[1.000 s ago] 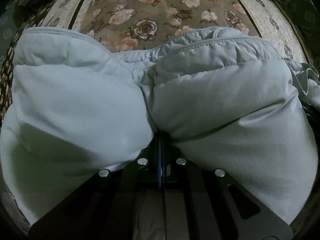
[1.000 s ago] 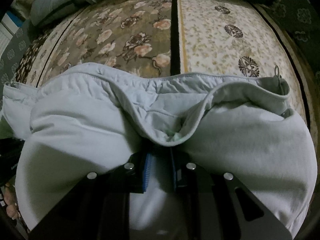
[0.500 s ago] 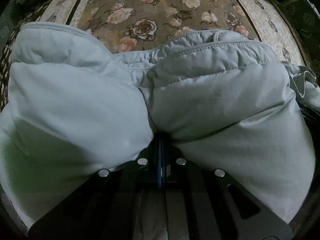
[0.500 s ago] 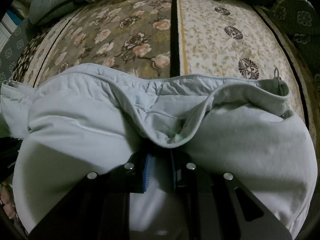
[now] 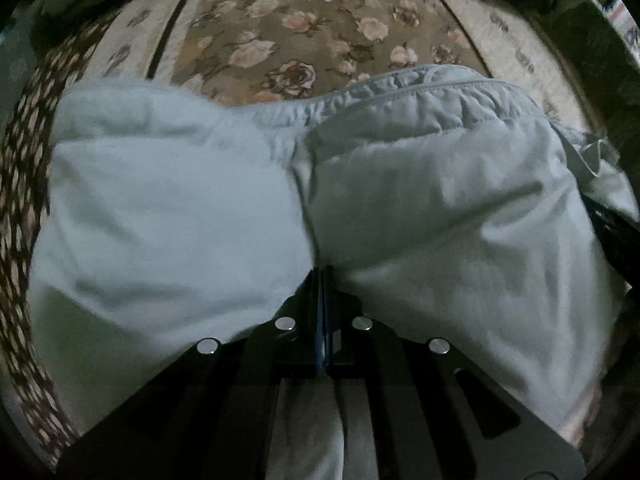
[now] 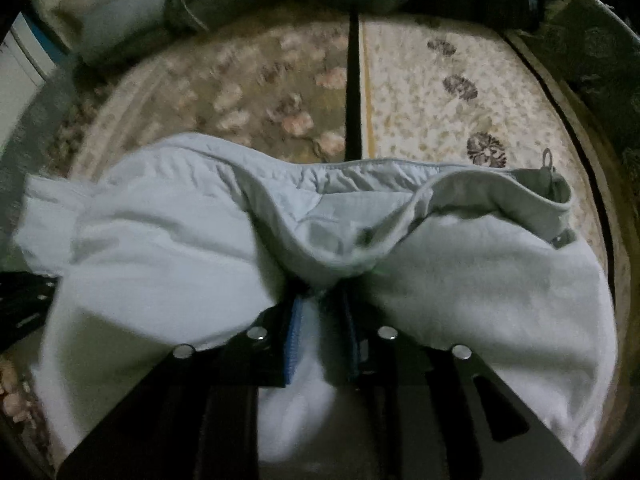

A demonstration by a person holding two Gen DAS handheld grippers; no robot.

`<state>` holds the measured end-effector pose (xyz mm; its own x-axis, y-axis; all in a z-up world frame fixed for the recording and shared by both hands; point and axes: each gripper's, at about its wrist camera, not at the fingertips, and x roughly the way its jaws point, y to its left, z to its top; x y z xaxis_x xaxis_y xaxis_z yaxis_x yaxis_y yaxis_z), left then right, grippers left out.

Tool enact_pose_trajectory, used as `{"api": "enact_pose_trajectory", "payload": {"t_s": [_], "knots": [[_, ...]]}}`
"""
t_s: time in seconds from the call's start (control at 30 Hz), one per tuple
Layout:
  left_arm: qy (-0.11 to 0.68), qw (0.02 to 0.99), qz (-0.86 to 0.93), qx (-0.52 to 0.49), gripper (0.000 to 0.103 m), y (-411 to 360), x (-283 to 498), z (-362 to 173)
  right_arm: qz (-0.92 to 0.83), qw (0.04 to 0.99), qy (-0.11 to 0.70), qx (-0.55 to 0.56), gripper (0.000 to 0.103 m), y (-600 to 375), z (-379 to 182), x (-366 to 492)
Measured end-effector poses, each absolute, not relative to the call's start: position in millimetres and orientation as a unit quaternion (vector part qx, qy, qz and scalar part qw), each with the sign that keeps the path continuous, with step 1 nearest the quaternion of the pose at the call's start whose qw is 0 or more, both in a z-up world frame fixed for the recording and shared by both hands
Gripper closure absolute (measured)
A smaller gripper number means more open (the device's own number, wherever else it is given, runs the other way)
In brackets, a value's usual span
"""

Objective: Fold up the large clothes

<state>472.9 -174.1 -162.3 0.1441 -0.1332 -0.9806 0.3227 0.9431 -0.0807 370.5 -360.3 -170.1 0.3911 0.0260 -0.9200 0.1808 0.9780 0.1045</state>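
The pale padded garment (image 5: pixel 400 184) fills the middle of both frames over the floral bed cover (image 5: pixel 304 40), its long axis running left to right. The left gripper (image 5: pixel 322 280) has its fingers fully closed on a pinched fold at lower centre. The right gripper (image 6: pixel 322 300) has just been opening, cloth between its parted fingers, hem (image 6: pixel 380 166) above.

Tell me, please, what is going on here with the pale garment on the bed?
A person is folding a pale padded garment on a floral bedspread with two handheld grippers. The left gripper is shut on a pinch of its fabric. The right gripper has just been opening its jaws; fabric sits between them, and the pads look clear of it.
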Motion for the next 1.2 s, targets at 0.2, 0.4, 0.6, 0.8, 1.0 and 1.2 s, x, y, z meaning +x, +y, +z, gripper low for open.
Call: {"api": "enact_pose_trajectory", "payload": {"t_s": [0.2,0.4,0.6,0.8,1.0,1.2], "knots": [[0.523,0.841,-0.131,0.055,0.030,-116.1,407.9,-95.3,-0.043,0.901,0.430,0.045,0.033,-354.3,-106.8,289.3],[0.433,0.895,-0.106,0.012,0.015,-64.7,349.0,-102.2,-0.082,0.943,0.319,0.055,0.028,-376.4,-107.9,212.9],[0.419,0.904,-0.068,0.050,0.008,-76.3,350.6,-140.7,-0.053,0.940,0.337,0.014,0.027,-359.4,-144.6,223.7],[0.421,0.902,-0.071,0.069,0.003,-69.1,356.0,-160.2,-0.091,0.932,0.344,0.065,0.028,-400.2,-171.6,234.2],[0.434,0.895,-0.102,0.019,0.010,-66.0,373.7,-116.8,-0.085,0.927,0.361,0.052,0.030,-398.4,-132.8,251.7],[0.483,0.862,-0.155,-0.003,0.006,-141.2,422.6,-98.6,-0.043,0.918,0.392,0.045,0.027,-355.1,-106.1,324.0]]}}
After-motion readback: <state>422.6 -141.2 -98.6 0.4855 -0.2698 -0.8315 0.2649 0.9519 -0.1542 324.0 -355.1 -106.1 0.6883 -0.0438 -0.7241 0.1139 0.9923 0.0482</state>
